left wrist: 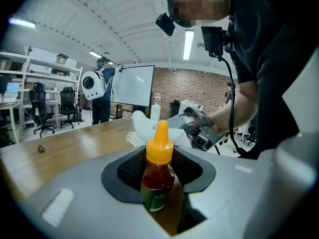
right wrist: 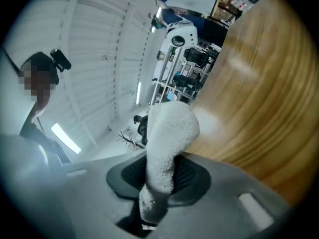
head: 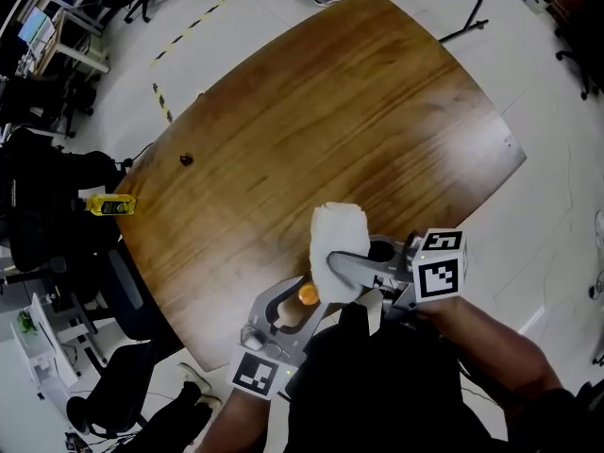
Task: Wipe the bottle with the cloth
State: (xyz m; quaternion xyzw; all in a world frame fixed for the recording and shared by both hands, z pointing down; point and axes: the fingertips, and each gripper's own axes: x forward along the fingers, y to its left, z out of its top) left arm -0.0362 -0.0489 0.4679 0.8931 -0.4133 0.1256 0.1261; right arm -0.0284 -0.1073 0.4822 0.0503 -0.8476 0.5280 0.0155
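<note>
While I look down in the head view, my left tongs (head: 288,317) sit at the surface's (head: 359,102) six o'clock edge, clamped on the bottle (head: 308,293). The cloth (head: 338,239) is at the bottle's one o'clock, pinched in my right tongs (head: 351,270).

In the left gripper view the tongs squeeze the bottle's sides, orange cap (left wrist: 160,146) upward. The cloth bunches just behind the cap; I cannot tell whether it touches.

In the right gripper view the cloth stands clenched, its free end poking toward twelve o'clock.

I judge the wiping step is in hand. Next I should press the cloth against the bottle's side and rub along it, keeping the bottle steady.
</note>
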